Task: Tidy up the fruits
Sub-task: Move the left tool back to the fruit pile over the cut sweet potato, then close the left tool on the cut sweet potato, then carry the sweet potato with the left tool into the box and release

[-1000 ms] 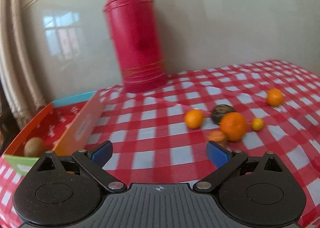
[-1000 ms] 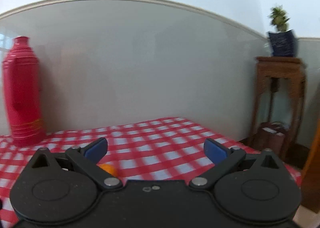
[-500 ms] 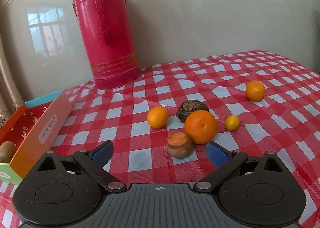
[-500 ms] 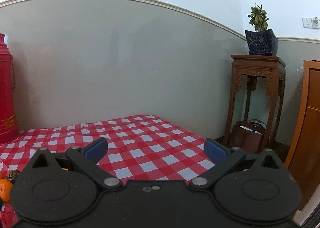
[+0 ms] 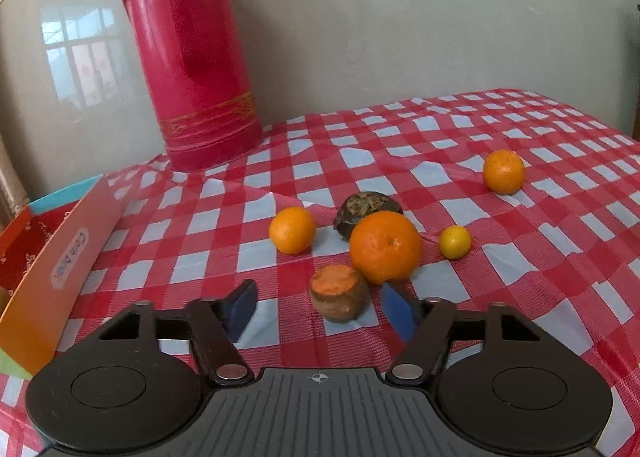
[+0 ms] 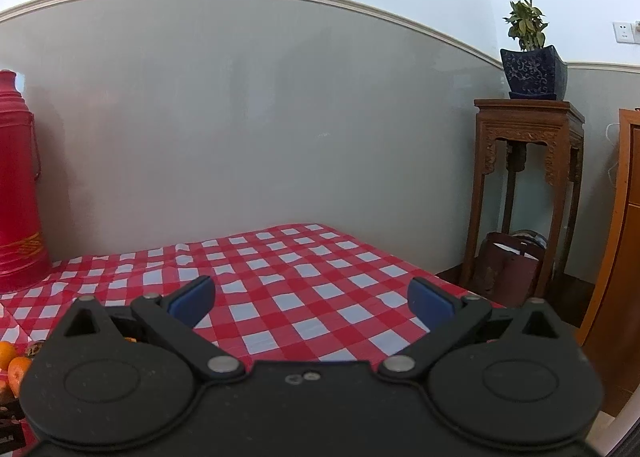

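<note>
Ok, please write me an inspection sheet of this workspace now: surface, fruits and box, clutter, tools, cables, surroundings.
Surface: red-and-white checked tablecloth, wrinkled near the fruit.
Job's things: big orange; small orange; far orange, apart from the rest; small yellow fruit; brown cut fruit; dark fruit behind the big orange; cardboard box at the left edge.
Clutter: red thermos, upright by the wall.
Tools: left tool open, low, the brown cut fruit between its fingers; right tool open, holding nothing.
Cables: nothing seen.
Surroundings: grey wall; wooden stand with potted plant.
</note>
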A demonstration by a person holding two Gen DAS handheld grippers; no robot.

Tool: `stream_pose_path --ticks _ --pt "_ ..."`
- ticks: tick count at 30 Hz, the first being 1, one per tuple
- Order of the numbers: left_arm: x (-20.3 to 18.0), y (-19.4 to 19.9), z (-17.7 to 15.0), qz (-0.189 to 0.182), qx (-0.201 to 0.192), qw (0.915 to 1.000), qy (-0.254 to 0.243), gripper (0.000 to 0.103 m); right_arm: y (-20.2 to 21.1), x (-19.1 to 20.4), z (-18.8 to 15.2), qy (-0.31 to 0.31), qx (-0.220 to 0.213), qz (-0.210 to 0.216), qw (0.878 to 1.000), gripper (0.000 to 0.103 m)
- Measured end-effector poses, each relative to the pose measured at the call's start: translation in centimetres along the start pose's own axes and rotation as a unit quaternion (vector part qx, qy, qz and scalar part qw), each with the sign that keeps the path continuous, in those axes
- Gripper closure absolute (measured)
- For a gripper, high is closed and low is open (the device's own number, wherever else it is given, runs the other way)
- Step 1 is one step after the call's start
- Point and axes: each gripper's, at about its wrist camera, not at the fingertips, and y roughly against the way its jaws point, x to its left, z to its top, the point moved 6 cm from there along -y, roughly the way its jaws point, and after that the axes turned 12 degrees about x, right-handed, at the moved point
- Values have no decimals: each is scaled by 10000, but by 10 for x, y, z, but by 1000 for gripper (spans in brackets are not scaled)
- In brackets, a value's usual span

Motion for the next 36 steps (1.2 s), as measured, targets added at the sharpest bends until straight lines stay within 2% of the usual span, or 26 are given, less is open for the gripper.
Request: stream_pose_path --ticks 10,16,26,36 --pt "-4 -1 2 -161 -10 9999 38 72 -3 -1 0 -45 76 94 9999 6" --pt "0 2 3 -179 -45 9997 129 72 -1 0 2 -46 30 113 9999 6" --pt "12 11 6 -258 -237 9988 349 72 3 0 4 -64 -122 -152 9998 6" --pt "40 25 9 -51 -527 9959 737 72 5 15 2 85 -118 -38 9999 6"
